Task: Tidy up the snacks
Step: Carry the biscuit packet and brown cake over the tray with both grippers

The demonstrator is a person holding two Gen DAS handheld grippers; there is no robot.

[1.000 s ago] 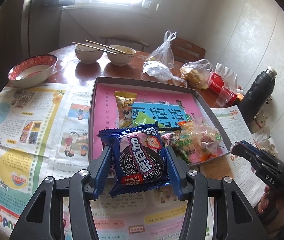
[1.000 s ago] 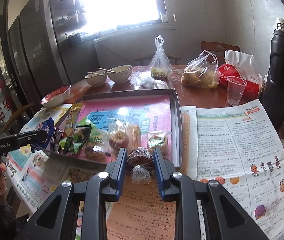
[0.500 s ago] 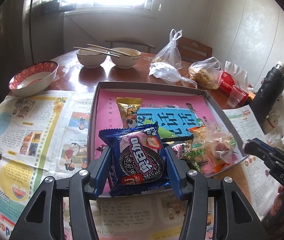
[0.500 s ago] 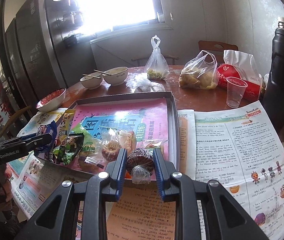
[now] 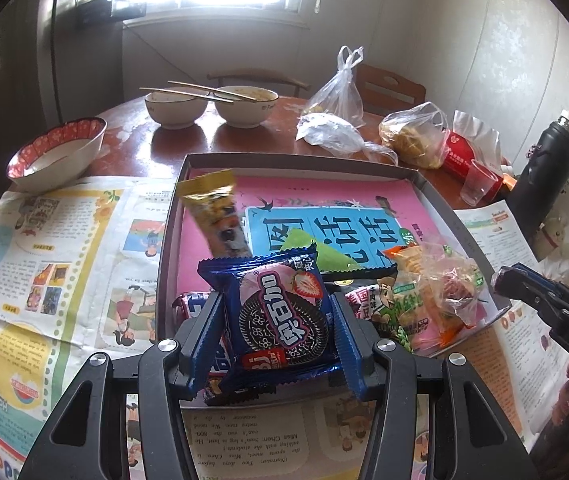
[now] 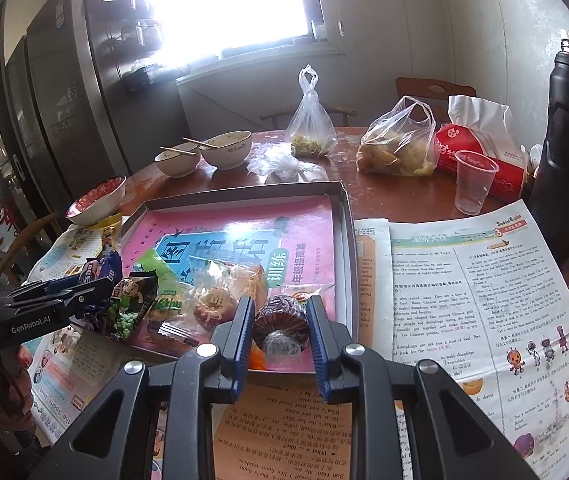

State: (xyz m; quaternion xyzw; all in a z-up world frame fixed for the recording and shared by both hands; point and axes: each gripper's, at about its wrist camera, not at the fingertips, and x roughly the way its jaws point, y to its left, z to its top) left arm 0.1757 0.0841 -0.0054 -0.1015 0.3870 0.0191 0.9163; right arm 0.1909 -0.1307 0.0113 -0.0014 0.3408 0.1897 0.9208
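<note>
My left gripper (image 5: 276,308) is shut on a blue cookie packet (image 5: 280,320) with a strawberry picture, held over the near left corner of the grey tray (image 5: 292,160). The tray has a pink and blue lining and holds a gold snack bar (image 5: 216,216), a green packet (image 5: 316,252) and a heap of clear-wrapped snacks (image 5: 436,292). My right gripper (image 6: 280,320) is shut on a dark round wrapped snack (image 6: 280,324) above the tray's (image 6: 346,220) near right edge. The left gripper (image 6: 64,296) shows at the left of the right wrist view with the blue packet (image 6: 100,270).
Newspapers (image 5: 44,264) cover the table on both sides of the tray. Behind it stand two bowls with chopsticks (image 5: 208,104), a red-rimmed bowl (image 5: 56,152), plastic bags (image 6: 396,144), a clear cup (image 6: 472,184), a red tissue pack (image 6: 480,152) and a black flask (image 6: 568,136).
The left gripper has carried the cookie packet forward over the tray's near left corner. The right gripper has moved forward a little, its snack now over the tray's near edge.
</note>
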